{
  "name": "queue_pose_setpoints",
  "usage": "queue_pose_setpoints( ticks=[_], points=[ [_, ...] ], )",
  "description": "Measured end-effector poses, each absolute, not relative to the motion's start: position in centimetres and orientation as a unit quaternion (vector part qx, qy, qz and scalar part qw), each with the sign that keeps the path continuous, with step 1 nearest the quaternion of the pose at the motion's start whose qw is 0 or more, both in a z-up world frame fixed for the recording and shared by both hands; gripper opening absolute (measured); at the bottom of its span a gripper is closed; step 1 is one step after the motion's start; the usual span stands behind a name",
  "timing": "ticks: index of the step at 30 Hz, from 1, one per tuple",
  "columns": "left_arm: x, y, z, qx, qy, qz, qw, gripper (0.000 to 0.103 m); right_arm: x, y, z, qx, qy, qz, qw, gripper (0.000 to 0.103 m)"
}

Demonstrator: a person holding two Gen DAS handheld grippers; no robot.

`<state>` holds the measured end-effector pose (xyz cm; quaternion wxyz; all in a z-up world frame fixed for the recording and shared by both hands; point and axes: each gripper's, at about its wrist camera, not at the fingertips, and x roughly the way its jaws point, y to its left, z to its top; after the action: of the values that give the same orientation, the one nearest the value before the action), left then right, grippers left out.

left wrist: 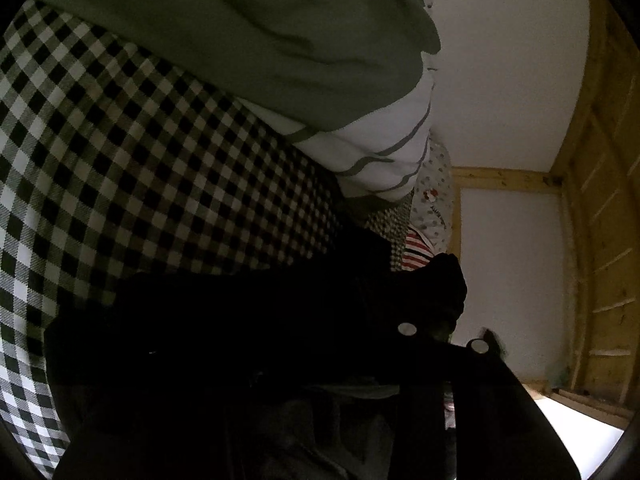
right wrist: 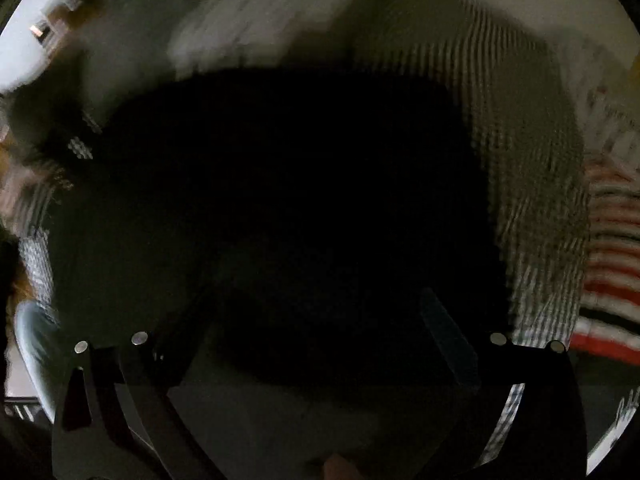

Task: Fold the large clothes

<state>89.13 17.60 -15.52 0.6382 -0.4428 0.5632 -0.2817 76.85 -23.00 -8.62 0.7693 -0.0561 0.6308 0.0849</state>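
Note:
A black garment (left wrist: pixel 248 320) lies bunched low on the checked bed cover (left wrist: pixel 120 152). My left gripper (left wrist: pixel 442 338) is shut on a fold of it, and dark cloth bulges out past the fingertips. In the blurred right wrist view the same black garment (right wrist: pixel 288 184) fills the middle. My right gripper (right wrist: pixel 316 328) hangs over it with its fingers (right wrist: pixel 450 336) spread wide and no cloth pinched between them.
A green and white striped garment (left wrist: pixel 260 40) is heaped at the top of the bed. A red and white striped piece (right wrist: pixel 612 248) and a patterned pillow (left wrist: pixel 434 196) lie beside the black garment. A wooden frame (left wrist: pixel 600 200) stands against the white wall.

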Motion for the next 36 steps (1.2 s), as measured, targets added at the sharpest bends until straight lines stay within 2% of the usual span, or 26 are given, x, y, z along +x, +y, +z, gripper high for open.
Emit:
queue_pose_setpoints(
  ticks=[3, 7, 15, 24, 25, 26, 29, 32, 36],
  points=[
    [88.7, 17.5, -13.5, -0.389, 0.555, -0.293, 0.675, 0.037, 77.1, -23.5, -10.3, -0.023, 0.634, 0.07, 0.77, 0.1],
    [88.5, 16.8, -10.4, -0.344, 0.545, -0.312, 0.698, 0.037, 76.6, -23.6, -10.4, -0.038, 0.634, 0.072, 0.769, 0.1],
    [90.2, 16.0, -8.1, -0.343, 0.569, -0.323, 0.674, 0.038, 75.8, -27.2, -9.3, 0.068, 0.614, 0.117, 0.778, 0.1],
    [89.9, 15.9, -3.6, -0.302, 0.603, -0.358, 0.646, 0.04, 75.9, -28.0, -10.0, 0.062, 0.615, 0.11, 0.779, 0.1],
    [89.8, 16.6, -3.5, -0.327, 0.6, -0.356, 0.637, 0.073, 76.1, -27.9, -10.2, 0.068, 0.614, 0.106, 0.779, 0.1],
    [89.7, 17.5, -3.1, -0.358, 0.586, -0.362, 0.63, 0.096, 76.3, -27.9, -10.4, 0.074, 0.613, 0.102, 0.78, 0.1],
    [89.3, 19.3, -1.3, -0.375, 0.541, -0.352, 0.666, 0.098, 76.7, -28.1, -10.5, 0.083, 0.609, 0.095, 0.783, 0.1],
    [88.4, 19.2, -1.5, -0.375, 0.538, -0.366, 0.66, 0.098, 78.0, -27.0, -10.7, 0.093, 0.604, 0.085, 0.787, 0.1],
    [86.8, 15.5, -3.7, -0.286, 0.568, -0.365, 0.68, 0.098, 78.3, -25.7, -10.0, 0.094, 0.601, 0.079, 0.79, 0.1]
  ],
)
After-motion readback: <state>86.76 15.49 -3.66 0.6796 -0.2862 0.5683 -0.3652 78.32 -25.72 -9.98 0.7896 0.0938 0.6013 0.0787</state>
